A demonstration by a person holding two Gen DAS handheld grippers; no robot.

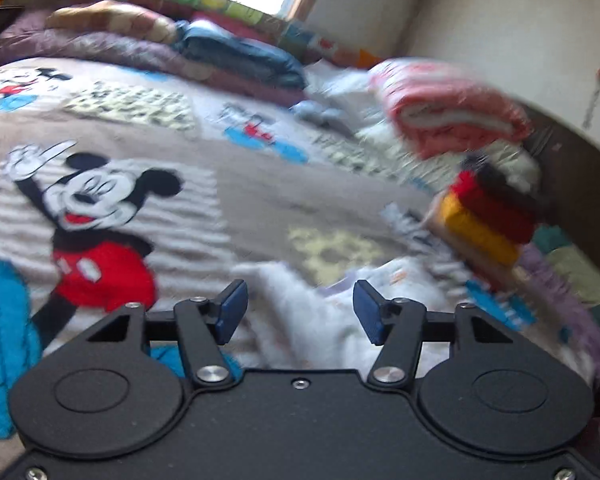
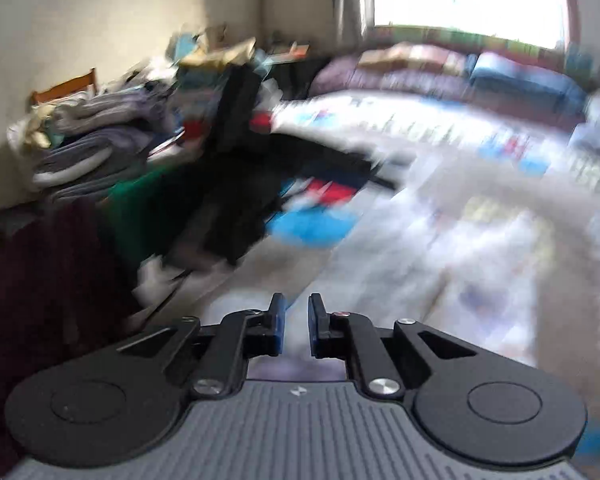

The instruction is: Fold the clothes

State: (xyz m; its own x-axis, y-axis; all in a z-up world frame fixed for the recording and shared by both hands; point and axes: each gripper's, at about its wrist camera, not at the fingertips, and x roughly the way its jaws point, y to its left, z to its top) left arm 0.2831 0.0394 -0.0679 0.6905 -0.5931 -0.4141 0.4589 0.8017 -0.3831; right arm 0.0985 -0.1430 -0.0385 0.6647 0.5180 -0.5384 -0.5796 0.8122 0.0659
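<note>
A crumpled white garment [image 1: 400, 276] with faint prints lies on the Mickey Mouse bedspread [image 1: 260, 200]. In the left wrist view my left gripper [image 1: 300, 304] hovers just over it, open, its blue pads wide apart and nothing between them. The right wrist view is heavily blurred. There my right gripper [image 2: 297, 320] stands nearly closed, with pale cloth [image 2: 236, 308] showing in the narrow gap and beside the left finger; it looks like the white garment.
A folded red, yellow and black stack [image 1: 484, 216] and a pink folded blanket [image 1: 448, 116] sit at the bed's right. Quilts [image 1: 240, 56] line the far side under the window. Dark garments [image 2: 220, 208] and a tall pile of clothes [image 2: 84, 140] crowd the left.
</note>
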